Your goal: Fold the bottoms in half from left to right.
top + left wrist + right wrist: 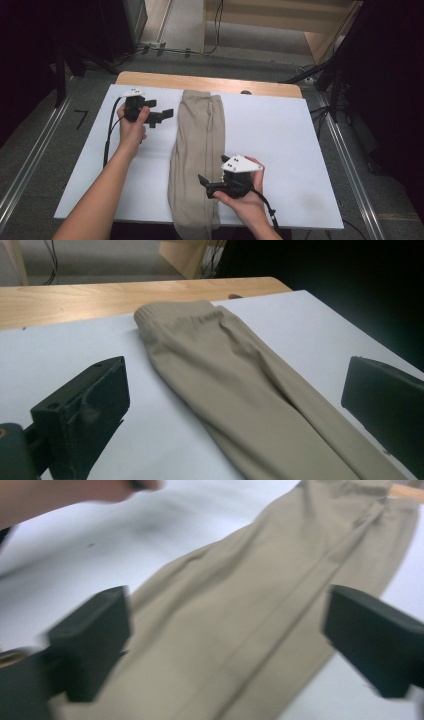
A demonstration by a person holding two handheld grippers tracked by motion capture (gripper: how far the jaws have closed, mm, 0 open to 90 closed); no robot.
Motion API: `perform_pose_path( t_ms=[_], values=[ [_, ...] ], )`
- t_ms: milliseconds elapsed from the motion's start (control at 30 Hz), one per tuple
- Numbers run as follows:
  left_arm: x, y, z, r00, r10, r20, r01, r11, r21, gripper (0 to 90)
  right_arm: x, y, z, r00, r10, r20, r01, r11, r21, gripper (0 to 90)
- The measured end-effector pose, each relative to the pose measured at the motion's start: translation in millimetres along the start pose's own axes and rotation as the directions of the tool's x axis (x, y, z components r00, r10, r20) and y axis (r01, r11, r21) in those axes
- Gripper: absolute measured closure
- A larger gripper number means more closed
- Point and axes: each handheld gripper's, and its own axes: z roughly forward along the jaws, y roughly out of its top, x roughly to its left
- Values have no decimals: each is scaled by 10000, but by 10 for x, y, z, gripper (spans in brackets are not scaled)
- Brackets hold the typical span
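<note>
My worktop (280, 130) is a flat white sheet laid over a pale wooden board (210, 82), whose bare edge shows along the twelve o'clock side. Grey carpeted floor (45, 145) surrounds it, with metal rails running along the nine and three o'clock sides, black cables (165, 50) trailing at twelve o'clock, and dark stands off at nine and three.

Down the middle of the white sheet lies a long folded pair of beige cloth trousers (197, 150), soft and faintly ribbed, running from twelve to six o'clock. Its gathered waistband sits at the far end near the wood, and its lower end hangs over the near edge. The fabric is smooth, with a lengthwise crease and a few shallow wrinkles near the waistband.

At about ten o'clock, my left claw (162, 116) is held just beside the trousers' left edge, pointing toward them. Its black blocky jaws are spread wide and released, holding nothing; in the left gripper view the cloth (235, 385) lies between and beyond them, untouched.

At about five o'clock, my right claw (204, 184) is held over the lower stretch of the trousers, its grey three-cornered plate on top. Its jaws too stand fully apart, grasping nothing, and in the blurred right gripper view the beige fabric (240, 625) lies below them.
</note>
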Motion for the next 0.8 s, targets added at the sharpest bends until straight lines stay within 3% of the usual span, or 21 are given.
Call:
perform_pose_path(
  t_ms=[100,200,267,300,433,500,533,600,700,733,800],
  values=[
    [-145,-173,-235,9997,231,101,-230,9997,-120,0,-187,117,85,9997,-72,247,74,10000,-64,0],
    [-298,-347,-457,9984,529,174,-528,9986,-95,0,-275,187,140,9998,18,189,-15,9998,-193,0],
    [-390,-464,-619,9967,805,90,-804,9967,-146,0,-406,306,243,9997,78,242,-72,9996,-276,0],
    [-423,-528,-696,9959,899,99,-897,9958,-191,0,-406,306,243,9997,78,242,-72,9996,-276,0],
    [-539,-811,-950,9904,1364,-212,-1364,9907,32,0,-606,441,447,9989,261,401,-254,9995,-168,0],
    [-569,-924,-1058,9858,1638,-371,-1632,9864,186,0,-722,493,581,9977,366,578,-364,9993,-42,0],
    [-571,-967,-1118,9863,1605,-370,-1601,9870,126,0,-845,538,718,9965,451,709,-461,9989,131,0],
    [-538,-1046,-1234,9888,1440,-402,-1444,9895,-72,0,-902,560,785,9959,506,753,-520,9985,163,9],
    [-476,-1169,-1366,9884,1412,-560,-1414,9900,-7,0,-1036,635,973,9895,848,1171,-885,9957,272,139],
    [-456,-1207,-1399,9885,1388,-601,-1389,9903,35,0,-1100,689,1103,9850,1066,1359,-1133,9927,422,150],
    [-422,-1262,-1455,9883,1338,-736,-1336,9910,87,0,-1128,715,1168,9826,1160,1454,-1241,9911,480,181]
  ],
)
